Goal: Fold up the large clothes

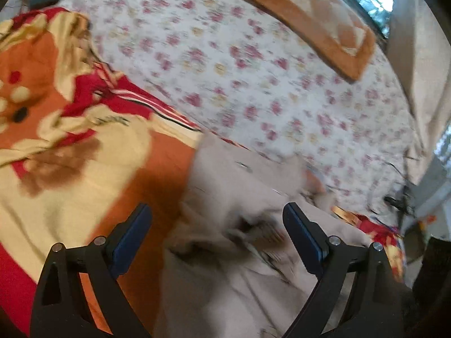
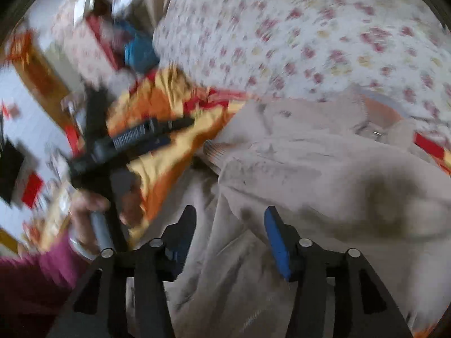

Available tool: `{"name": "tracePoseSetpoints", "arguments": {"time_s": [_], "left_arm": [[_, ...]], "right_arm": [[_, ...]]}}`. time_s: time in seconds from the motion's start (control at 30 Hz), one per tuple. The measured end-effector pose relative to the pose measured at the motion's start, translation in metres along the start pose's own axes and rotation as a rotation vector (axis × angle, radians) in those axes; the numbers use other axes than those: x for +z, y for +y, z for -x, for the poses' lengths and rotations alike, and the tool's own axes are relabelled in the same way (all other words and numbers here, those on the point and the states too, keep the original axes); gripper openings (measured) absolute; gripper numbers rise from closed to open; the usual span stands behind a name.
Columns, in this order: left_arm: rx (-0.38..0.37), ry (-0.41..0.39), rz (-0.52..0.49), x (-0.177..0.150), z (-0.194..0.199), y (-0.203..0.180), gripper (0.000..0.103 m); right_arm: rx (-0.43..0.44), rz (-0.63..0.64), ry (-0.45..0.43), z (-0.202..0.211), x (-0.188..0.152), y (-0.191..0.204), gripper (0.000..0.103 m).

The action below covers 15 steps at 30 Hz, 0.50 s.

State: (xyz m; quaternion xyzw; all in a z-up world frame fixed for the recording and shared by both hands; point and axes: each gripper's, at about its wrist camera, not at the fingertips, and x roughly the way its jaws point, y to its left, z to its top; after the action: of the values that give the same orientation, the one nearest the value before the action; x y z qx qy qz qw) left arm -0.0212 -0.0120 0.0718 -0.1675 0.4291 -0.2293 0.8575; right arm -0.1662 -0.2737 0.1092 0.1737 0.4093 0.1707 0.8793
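With both our left claw (image 1: 215, 242) and right claw (image 2: 229, 235) spread wide and empty over the crumpled beige cloth garment (image 1: 225, 267), we judge folding barely begun, the garment lying rumpled on the orange-and-red patterned blanket (image 1: 70, 146) across the floral-sheeted bed (image 1: 253, 70).

**Garment between blanket and bedsheet**

The crumpled beige cloth garment (image 1: 239, 186) lies near on the bed, overlapping the right edge of the orange, red and cream patterned blanket (image 1: 70, 140), which spreads to its left. The white flower-printed bedsheet (image 1: 253, 70) stretches beyond both, to the far right. On the sheet's far side lies the orange-bordered checked mat (image 1: 307, 19).
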Motion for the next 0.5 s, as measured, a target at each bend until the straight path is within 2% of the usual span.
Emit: {"name": "tracePoseSetpoints", "arguments": {"time_s": [0.1, 0.2, 0.3, 0.33, 0.37, 0.4, 0.43, 0.5], "left_arm": [[-0.019, 0.031, -0.023, -0.006, -0.004, -0.012, 0.096], [0.031, 0.065, -0.093, -0.015, -0.016, -0.029, 0.097], [0.08, 0.135, -0.173, -0.025, -0.034, -0.045, 0.096], [0.102, 0.14, -0.201, -0.028, -0.038, -0.05, 0.092], [0.108, 0.134, -0.227, -0.029, -0.039, -0.054, 0.084], [0.1, 0.127, -0.253, -0.03, -0.037, -0.06, 0.048], [0.109, 0.13, -0.286, -0.029, -0.037, -0.068, 0.024], [0.117, 0.122, -0.322, -0.023, -0.034, -0.079, 0.019]], "right_arm": [[-0.061, -0.086, -0.094, 0.032, -0.004, -0.025, 0.072], [-0.09, -0.205, -0.168, 0.05, -0.007, -0.054, 0.073], [-0.18, -0.29, -0.19, 0.053, -0.008, -0.082, 0.074], [-0.214, -0.303, -0.19, 0.053, -0.008, -0.09, 0.074], [-0.231, -0.303, -0.194, 0.056, -0.009, -0.093, 0.074], [-0.261, -0.306, -0.202, 0.059, -0.011, -0.099, 0.074], [-0.287, -0.321, -0.211, 0.064, -0.012, -0.106, 0.074], [-0.307, -0.348, -0.231, 0.07, -0.016, -0.116, 0.074]]}}
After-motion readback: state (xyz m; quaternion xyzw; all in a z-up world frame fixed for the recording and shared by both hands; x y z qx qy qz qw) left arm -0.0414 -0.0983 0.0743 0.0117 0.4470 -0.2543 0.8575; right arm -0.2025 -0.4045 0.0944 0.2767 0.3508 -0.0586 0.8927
